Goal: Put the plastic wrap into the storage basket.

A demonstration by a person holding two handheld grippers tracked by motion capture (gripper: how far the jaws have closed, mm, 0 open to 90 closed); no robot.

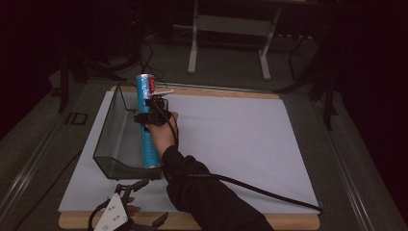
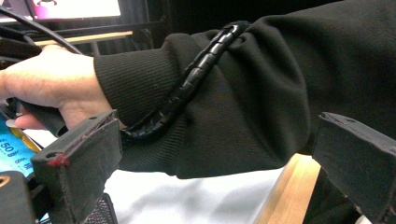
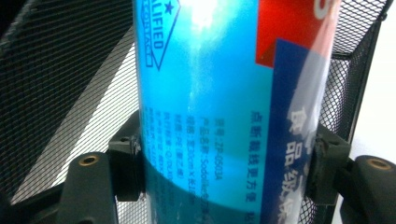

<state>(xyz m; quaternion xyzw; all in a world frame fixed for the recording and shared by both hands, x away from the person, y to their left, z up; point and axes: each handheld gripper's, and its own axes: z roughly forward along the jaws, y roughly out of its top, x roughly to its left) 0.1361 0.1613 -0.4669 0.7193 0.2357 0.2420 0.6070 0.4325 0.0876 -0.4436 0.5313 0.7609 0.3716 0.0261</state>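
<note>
A long blue roll with a red and dark blue label (image 1: pixel 146 115) lies lengthwise along the right side of a black wire mesh basket (image 1: pixel 111 139) on the white table cover. My right gripper (image 1: pixel 153 113) is shut on this roll (image 3: pixel 219 98), its jaws pressing both sides over the basket's mesh (image 3: pixel 70 88). My left gripper (image 1: pixel 144 202) stands open at the table's front edge, nothing between its jaws (image 2: pixel 219 177). Its view looks onto the person's black sleeve (image 2: pixel 261 93) and the hand (image 2: pixel 51 88) that holds the right gripper.
A white sheet (image 1: pixel 231 144) covers a wooden board (image 1: pixel 288 222). The right gripper's black cable (image 1: pixel 269 192) trails across the sheet toward the front right. A metal stand (image 1: pixel 231 38) rises on the floor behind the table. The sheet's right half is bare.
</note>
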